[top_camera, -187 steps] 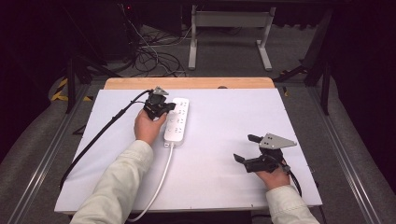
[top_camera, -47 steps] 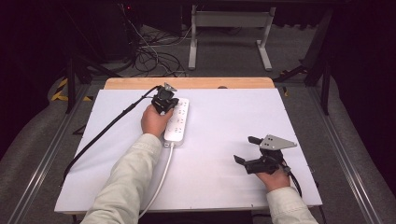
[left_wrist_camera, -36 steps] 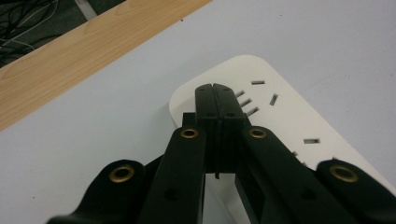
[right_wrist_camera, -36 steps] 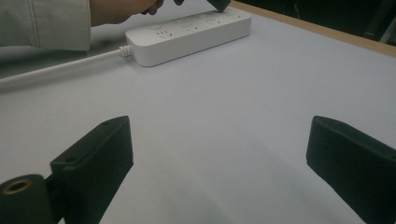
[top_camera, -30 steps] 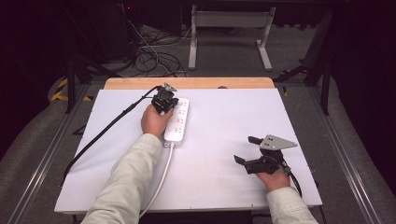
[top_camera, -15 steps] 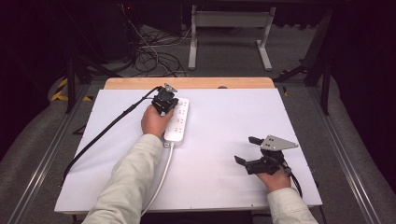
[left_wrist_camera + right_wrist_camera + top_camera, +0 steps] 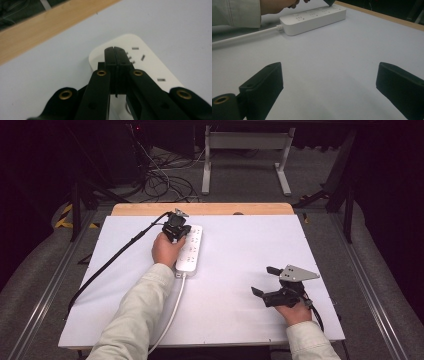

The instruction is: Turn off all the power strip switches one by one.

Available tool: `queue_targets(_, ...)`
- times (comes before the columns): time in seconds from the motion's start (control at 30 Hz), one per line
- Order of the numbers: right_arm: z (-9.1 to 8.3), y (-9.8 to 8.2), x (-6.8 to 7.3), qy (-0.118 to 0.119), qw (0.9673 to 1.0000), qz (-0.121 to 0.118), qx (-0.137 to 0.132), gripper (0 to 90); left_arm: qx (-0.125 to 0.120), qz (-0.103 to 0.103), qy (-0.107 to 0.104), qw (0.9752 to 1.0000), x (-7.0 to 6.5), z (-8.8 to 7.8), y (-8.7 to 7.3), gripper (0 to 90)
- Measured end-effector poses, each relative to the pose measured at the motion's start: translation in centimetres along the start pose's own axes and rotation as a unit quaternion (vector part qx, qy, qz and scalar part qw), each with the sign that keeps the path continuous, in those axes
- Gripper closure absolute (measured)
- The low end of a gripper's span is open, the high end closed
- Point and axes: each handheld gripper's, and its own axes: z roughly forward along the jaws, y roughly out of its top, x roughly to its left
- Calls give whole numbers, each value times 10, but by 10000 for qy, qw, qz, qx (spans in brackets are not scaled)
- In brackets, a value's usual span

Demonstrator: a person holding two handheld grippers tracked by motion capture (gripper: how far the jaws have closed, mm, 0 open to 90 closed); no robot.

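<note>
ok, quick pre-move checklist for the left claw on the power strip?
1. Left claw shut, jaws pressed together with nothing between them: ok.
2. Left claw tips over the far end of the power strip, beside a group of socket slots: ok. Whether the tips touch it: cannot tell.
3. Power strip lying flat on the white table, sockets up: ok.
4. Its white cord runs back to the near table edge, partly under the left sleeve: cannot tell whether it could snag.
5. Right claw open, holding nothing, well apart from the strip: ok.
</note>
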Motion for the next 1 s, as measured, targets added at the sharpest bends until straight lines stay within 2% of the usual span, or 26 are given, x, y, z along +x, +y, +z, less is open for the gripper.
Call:
queue_targets(0.03, 0, 0, 0, 9, 10000, -6, 1, 80, 94, -100, -134, 9998, 1, -1, 2, 900)
queue_targets(0.07, 1, 0, 0, 13, 10000, -15, -2, 80, 94, -100, -134, 9998, 1, -1, 2, 900)
queue_targets(0.13, 1, 1, 0, 21, 10000, -30, -14, 80, -162, -99, -144, 9997, 0, -9, 4, 900)
queue_targets(0.2, 1, 1, -1, 17, 10000, -41, -20, 80, -439, -138, -311, 9985, -5, -21, 8, 900)
queue_targets(0.23, 1, 1, -1, 14, 10000, -32, -28, 80, -555, -113, -327, 9979, -7, -27, 10, 900)
queue_targets(0.3, 1, 1, -2, 7, 10000, -27, -37, 80, -691, -79, -373, 9969, -9, -37, 13, 900)
queue_targets(0.4, 1, 2, -2, 15, 10000, -24, -50, 80, -734, 75, -270, 9969, -10, -47, 14, 900)
queue_targets(0.47, 1, 2, -1, 19, 10000, -35, -47, 80, -761, 121, -284, 9966, -12, -53, 15, 900)
queue_targets(0.6, 1, 3, 0, 11, 10000, -57, -64, 80, -888, 61, -448, 9950, -13, -65, 18, 899)
queue_targets(0.67, 1, 3, 0, 14, 10000, -62, -60, 80, -862, -19, -529, 9949, -12, -69, 19, 891)
queue_targets(0.73, 2, 3, 0, 21, 10000, -69, -60, 80, -880, -62, -597, 9943, -12, -74, 20, 735)
queue_targets(0.83, 1, 4, 0, 3, 10000, -79, -52, 80, -985, 166, -546, 9935, -15, -83, 19, 644)
queue_targets(0.93, 1, 4, 1, 5, 9999, -83, -59, 80, -1027, 254, -636, 9924, -19, -91, 18, 575)
queue_targets(1.0, 2, 4, 1, 7, 9999, -92, -50, 80, -1052, 318, -676, 9916, -22, -97, 17, 565)
